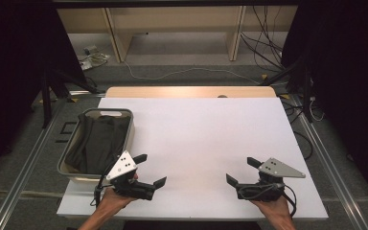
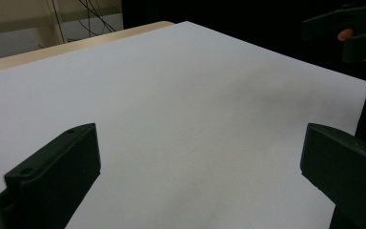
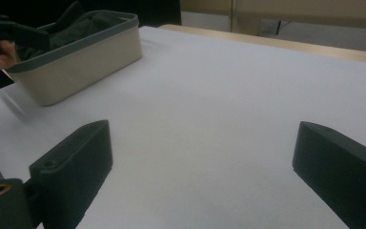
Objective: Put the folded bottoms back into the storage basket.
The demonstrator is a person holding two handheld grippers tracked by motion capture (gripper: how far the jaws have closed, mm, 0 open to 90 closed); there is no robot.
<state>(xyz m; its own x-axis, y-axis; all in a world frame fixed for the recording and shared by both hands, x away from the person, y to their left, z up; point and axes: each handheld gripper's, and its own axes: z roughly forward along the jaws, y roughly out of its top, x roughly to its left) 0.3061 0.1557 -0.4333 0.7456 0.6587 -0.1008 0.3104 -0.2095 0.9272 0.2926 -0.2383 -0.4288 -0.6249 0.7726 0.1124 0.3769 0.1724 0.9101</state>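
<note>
Cream basket (image 1: 70, 171) with grey rim, dark cloth (image 1: 98, 141) heaped inside

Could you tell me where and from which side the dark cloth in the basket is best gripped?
Probably from above, with the left gripper, whose jaws stand open beside the basket. The dark cloth lies bunched below the rim, so the walls block a sideways approach; pinching a raised fold near its middle looks most secure.

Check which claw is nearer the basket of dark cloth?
Left. The left claw sits beside the basket, at its near right corner; the right claw is far across the table.
</note>
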